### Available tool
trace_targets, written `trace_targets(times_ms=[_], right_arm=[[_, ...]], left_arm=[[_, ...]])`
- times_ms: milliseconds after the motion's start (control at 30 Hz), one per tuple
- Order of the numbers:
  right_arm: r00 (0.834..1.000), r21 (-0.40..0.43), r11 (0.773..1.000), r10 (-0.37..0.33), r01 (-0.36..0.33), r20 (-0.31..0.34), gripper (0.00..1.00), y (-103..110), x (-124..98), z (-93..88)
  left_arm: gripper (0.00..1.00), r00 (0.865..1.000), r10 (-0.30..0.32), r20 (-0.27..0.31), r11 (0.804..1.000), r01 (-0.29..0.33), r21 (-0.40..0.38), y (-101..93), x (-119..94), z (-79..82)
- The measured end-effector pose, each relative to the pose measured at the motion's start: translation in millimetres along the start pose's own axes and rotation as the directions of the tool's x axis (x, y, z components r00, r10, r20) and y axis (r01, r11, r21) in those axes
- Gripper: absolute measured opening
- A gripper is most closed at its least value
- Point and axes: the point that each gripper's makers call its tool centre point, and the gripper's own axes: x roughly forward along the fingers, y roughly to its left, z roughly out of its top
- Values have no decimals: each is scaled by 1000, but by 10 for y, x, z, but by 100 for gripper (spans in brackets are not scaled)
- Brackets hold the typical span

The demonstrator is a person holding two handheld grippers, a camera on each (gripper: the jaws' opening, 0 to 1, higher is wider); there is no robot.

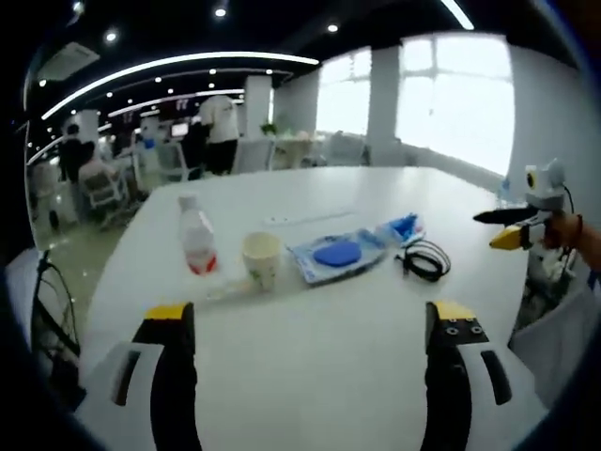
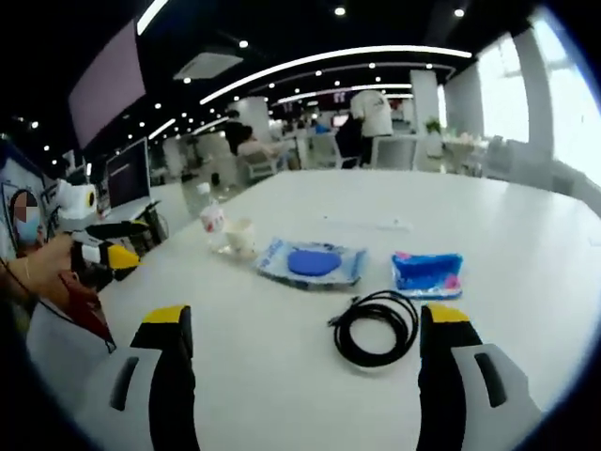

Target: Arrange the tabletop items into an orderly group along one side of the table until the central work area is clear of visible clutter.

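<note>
On the white table [image 1: 329, 366] stand a clear plastic bottle with a red label [image 1: 197, 241] and a paper cup [image 1: 262, 259]. Beside them lie a clear bag holding a blue disc [image 1: 336, 256], a small blue packet [image 1: 402, 226] and a coiled black cable [image 1: 425, 260]. My left gripper [image 1: 310, 318] is open with nothing between its jaws, well short of the cup. In the right gripper view the cable [image 2: 376, 327] lies just ahead, with the packet [image 2: 427, 273], bag [image 2: 313, 263], cup [image 2: 241, 238] and bottle [image 2: 212, 223] beyond. My right gripper [image 2: 308, 319] is open, holding nothing.
The right gripper [image 1: 515, 226] hovers past the table's right edge; the left gripper [image 2: 105, 246], in a hand, sits off the left edge. A thin white strip [image 1: 310, 218] lies farther back. Chairs, desks and people stand beyond the table.
</note>
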Motion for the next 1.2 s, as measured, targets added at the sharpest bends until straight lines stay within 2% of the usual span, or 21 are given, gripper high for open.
trace_targets(times_ms=[133,300,400,533,733,933,1033,1200], right_arm=[[1000,1,1000,-8,8,7,99,11,-53,-74],[999,-1,1000,-5,5,-48,99,32,-92,-244],[999,-4,1000,-13,13,-36,99,36,-123,-266],[1000,14,1000,-13,14,-20,99,51,-149,-278],[999,2,1000,-21,21,-31,98,75,-172,-337],[999,-1,1000,-20,20,-41,98,88,-181,-382],[998,-28,999,-35,33,-59,96,59,-191,-425],[998,-6,1000,-30,30,-53,97,60,-206,-428]], left_arm=[[99,1000,3,3,1000,-3,-5,0,-89,-73],[99,1000,7,-29,1000,-7,19,20,-143,-227],[99,999,16,-37,1000,-16,14,50,-171,-281],[99,1000,22,-5,999,-22,-24,99,-194,-253],[99,999,39,-18,999,-39,-1,144,-201,-304],[99,999,24,-23,1000,-24,-17,100,-192,-341],[99,1000,27,-15,1000,-28,-14,107,-203,-338],[99,999,35,-8,999,-36,-24,119,-208,-320]])
